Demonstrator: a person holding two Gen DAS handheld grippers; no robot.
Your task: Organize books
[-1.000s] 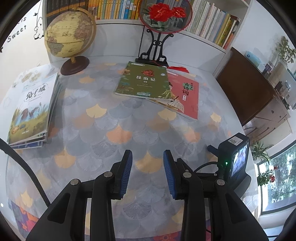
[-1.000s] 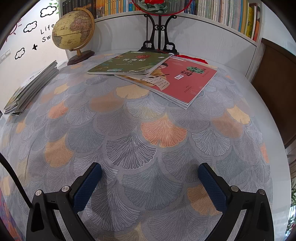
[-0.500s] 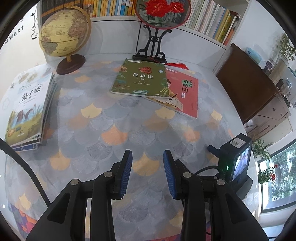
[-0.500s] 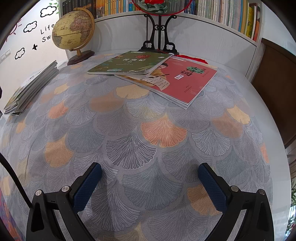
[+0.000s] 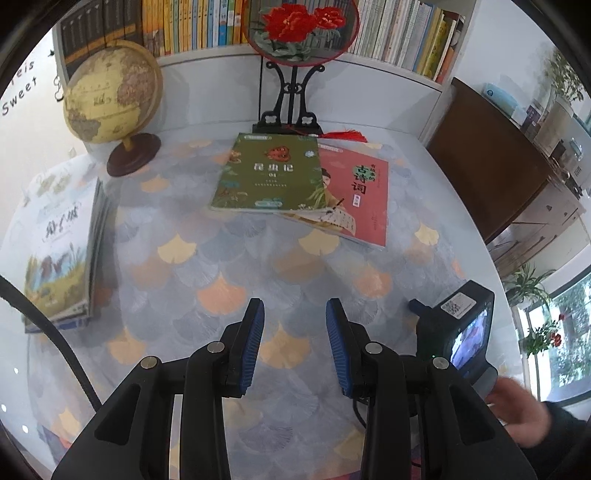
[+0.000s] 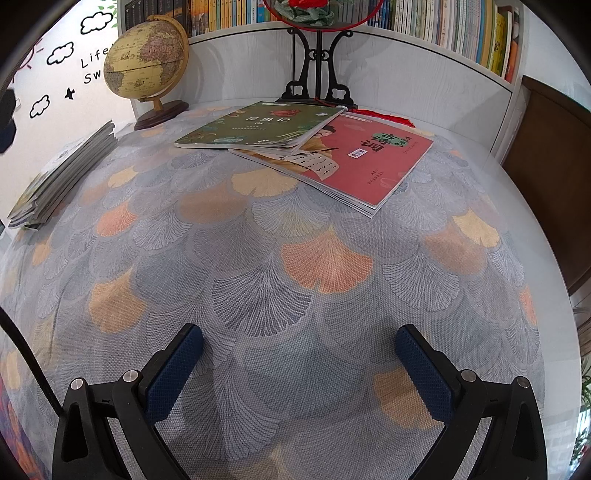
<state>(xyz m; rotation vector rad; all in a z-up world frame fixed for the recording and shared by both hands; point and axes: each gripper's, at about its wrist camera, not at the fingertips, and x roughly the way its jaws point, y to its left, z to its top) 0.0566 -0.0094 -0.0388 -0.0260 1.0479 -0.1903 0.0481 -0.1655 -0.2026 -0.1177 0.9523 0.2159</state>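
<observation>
Loose books: a green book (image 5: 267, 173) lies flat near the far edge of the desk, overlapping the left part of a red book (image 5: 360, 195) under it; both sit just in front of the fan stand.
Sorted pile: a stack of books (image 5: 61, 254) lies at the left edge of the desk, well apart from the loose pair.
Progress: judging by the layout, the stack is the done part and the green and red books are left to move over (the green one, on top, looks like the natural next pick).
Left gripper (image 5: 294, 343): hovers above the cloth, jaws a narrow gap apart with nothing between them.
Right gripper (image 6: 299, 365): low over the near cloth, jaws spread wide and empty; a hand (image 5: 517, 402) shows behind it in the left view.
Desk (image 6: 325, 258): covered by a grey cloth with orange and yellow fan-leaf shapes.
Room: a globe (image 5: 110, 96) stands at the back left, an embroidered fan on a black stand (image 5: 295, 37) at the back centre, filled bookshelves (image 6: 443, 22) behind, a brown cabinet (image 5: 491, 162) to the right.
</observation>
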